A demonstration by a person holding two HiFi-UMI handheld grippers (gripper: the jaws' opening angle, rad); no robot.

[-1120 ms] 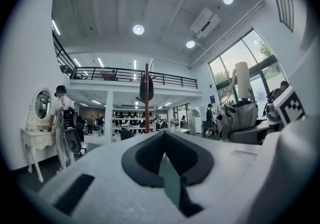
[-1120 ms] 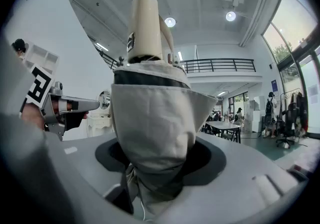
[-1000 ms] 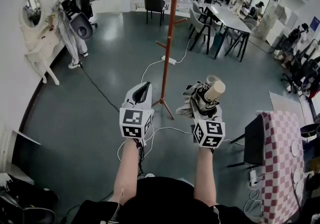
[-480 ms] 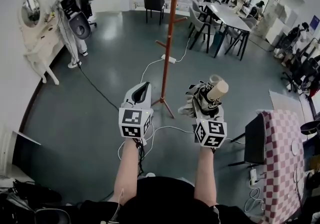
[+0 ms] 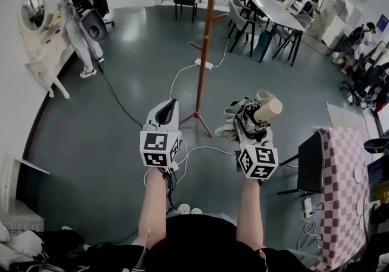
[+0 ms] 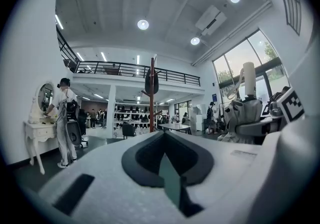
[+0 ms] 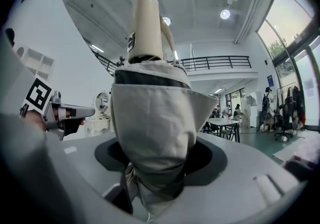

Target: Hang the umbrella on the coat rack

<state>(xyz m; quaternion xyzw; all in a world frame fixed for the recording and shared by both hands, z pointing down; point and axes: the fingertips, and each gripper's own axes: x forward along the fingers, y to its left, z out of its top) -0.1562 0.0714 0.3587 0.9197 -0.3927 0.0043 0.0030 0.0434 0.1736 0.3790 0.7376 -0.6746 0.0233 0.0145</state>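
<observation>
- The right tongs (image 5: 250, 120) are clenched on the umbrella (image 5: 242, 122), which is gripped round its folded cloth just below the handle (image 5: 268, 107). Their jaws have just been eased a little wider, yet the cloth is seen pressed between them.
- The left tongs (image 5: 168, 108) are closed on nothing and held level, on the other side of the rack (image 5: 205, 52) from the umbrella.
- The umbrella is carried upright, handle on top. It is held short of the rack and to its right in the head view, clear of the pole.
- The umbrella is judged light. The cloth is soft and will give or slide under the pads, while the handle looks stiff and smooth.
- The present hold on the bundle is judged sound, as the handle end is left free for a peg (image 5: 197, 54).
- A pale loop (image 7: 168, 33) at the handle is shown only by the right tongs' view. It is probably the part to be hooked on.
- The rack's foot, its lower pegs and a floor cable (image 5: 182, 79) are given by the head view alone.
- The rack's whole height is shown best by the left tongs' view, with a dark thing (image 6: 152, 81) already hung near its top.
- Left of the rack and well beyond it, a person (image 5: 72, 3) is seen at a dresser (image 5: 42, 52).
</observation>
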